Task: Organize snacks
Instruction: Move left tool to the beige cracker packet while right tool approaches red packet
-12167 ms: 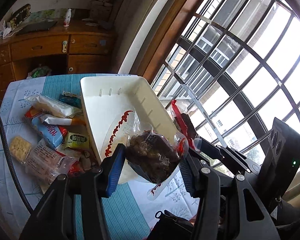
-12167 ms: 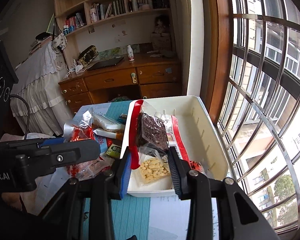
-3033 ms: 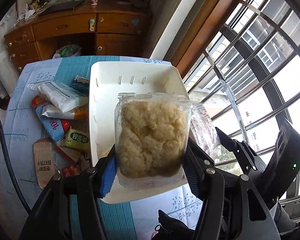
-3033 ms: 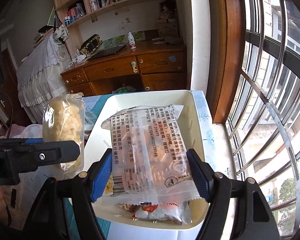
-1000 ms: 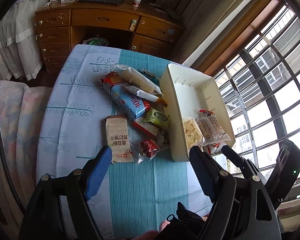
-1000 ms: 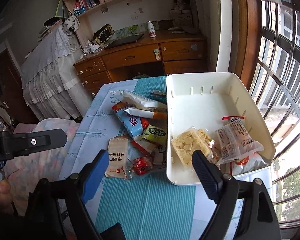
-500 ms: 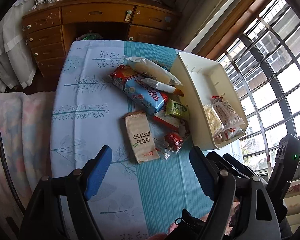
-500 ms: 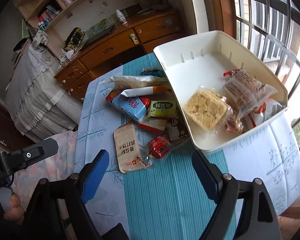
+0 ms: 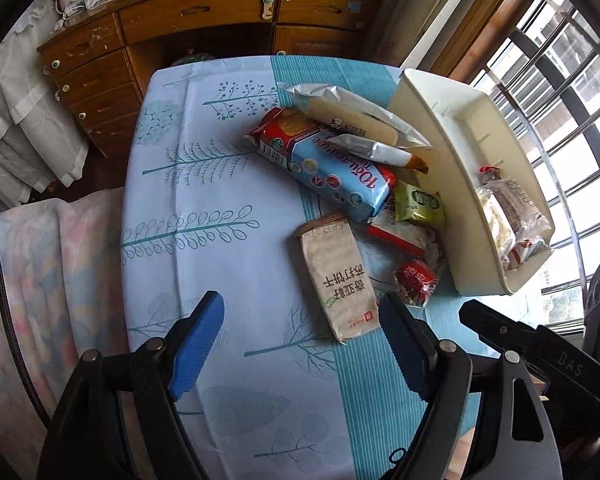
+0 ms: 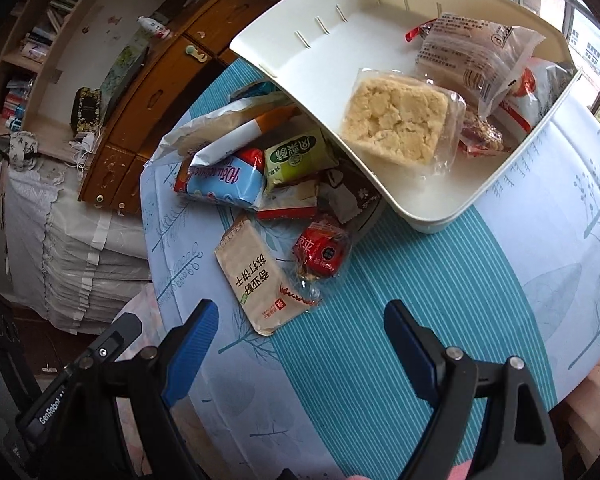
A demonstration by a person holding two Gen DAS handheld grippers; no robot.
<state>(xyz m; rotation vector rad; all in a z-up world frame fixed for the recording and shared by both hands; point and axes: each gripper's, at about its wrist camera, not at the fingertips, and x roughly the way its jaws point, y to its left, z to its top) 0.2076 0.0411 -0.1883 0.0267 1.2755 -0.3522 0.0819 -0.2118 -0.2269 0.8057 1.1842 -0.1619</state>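
A white bin (image 9: 432, 152) (image 10: 300, 16) sits at the table's window side and holds several wrapped snacks, among them a pale crumbly cake (image 10: 396, 120) and a clear printed pack (image 10: 472, 52). Beside it lies a pile of loose snacks: a tan cracker pack (image 9: 338, 276) (image 10: 256, 276), a small red pack (image 9: 416, 280) (image 10: 320, 254), a blue biscuit pack (image 9: 328, 168) (image 10: 224, 184), a green pack (image 9: 420, 202) (image 10: 296, 156). My left gripper (image 9: 302, 320) is open and empty above the cloth near the tan pack. My right gripper (image 10: 300, 328) is open and empty just in front of the tan and red packs.
The round table wears a light blue cloth with a teal striped band (image 9: 360, 380). A wooden desk with drawers (image 9: 204, 20) stands behind it, a draped bed (image 9: 28, 260) at the left, a barred window (image 9: 572, 80) at the right. The right gripper's body (image 9: 540, 356) shows in the left wrist view.
Both grippers have come down closer to the table and the loose snack pile. The right wrist view has rolled, so the bin now sits tilted at the upper right. Both stay open.
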